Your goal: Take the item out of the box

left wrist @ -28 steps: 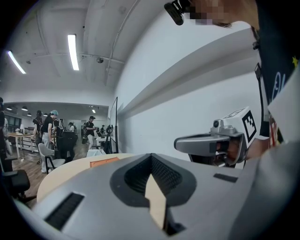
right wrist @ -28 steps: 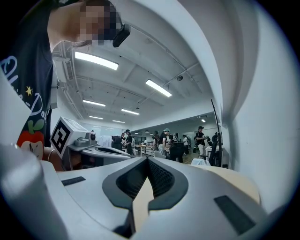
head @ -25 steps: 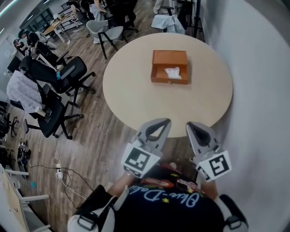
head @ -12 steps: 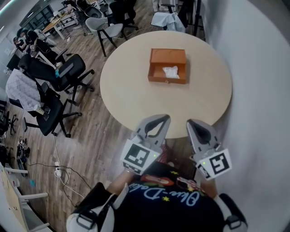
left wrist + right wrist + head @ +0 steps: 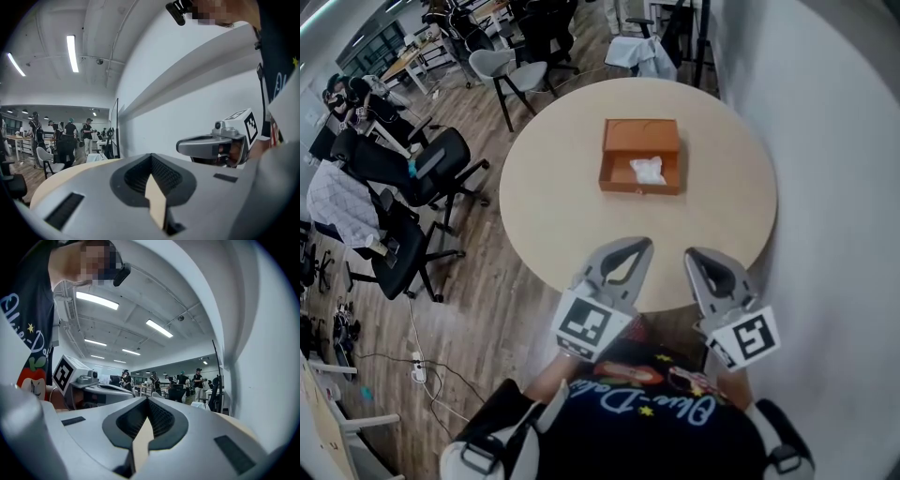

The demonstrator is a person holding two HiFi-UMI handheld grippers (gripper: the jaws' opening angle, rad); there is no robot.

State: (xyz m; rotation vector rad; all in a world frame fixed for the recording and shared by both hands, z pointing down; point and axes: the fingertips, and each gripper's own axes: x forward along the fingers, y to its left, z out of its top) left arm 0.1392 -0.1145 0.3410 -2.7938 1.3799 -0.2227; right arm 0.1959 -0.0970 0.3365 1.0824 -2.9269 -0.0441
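Head view: an orange box (image 5: pixel 640 155) sits open on the far half of the round counter (image 5: pixel 553 216). A white crumpled item (image 5: pixel 648 170) lies inside it toward the right, untouched.
Claws in head view: the left claw (image 5: pixel 639 249) and right claw (image 5: pixel 696 257) are side by side at the counter's near edge, close to the person's body and well apart from the box. I'd judge this a ready carry, with the reach not yet made.
Left gripper view: the left claw (image 5: pixel 151 161) has its jaws pressed together with nothing in them, and it points out over the counter.
Right gripper view: the right claw (image 5: pixel 147 405) is likewise closed and empty, sensibly so with nothing yet in reach.

Orange box (image 5: pixel 640 138) holds a white item (image 5: pixel 648 170) on a beige table (image 5: pixel 562 216).
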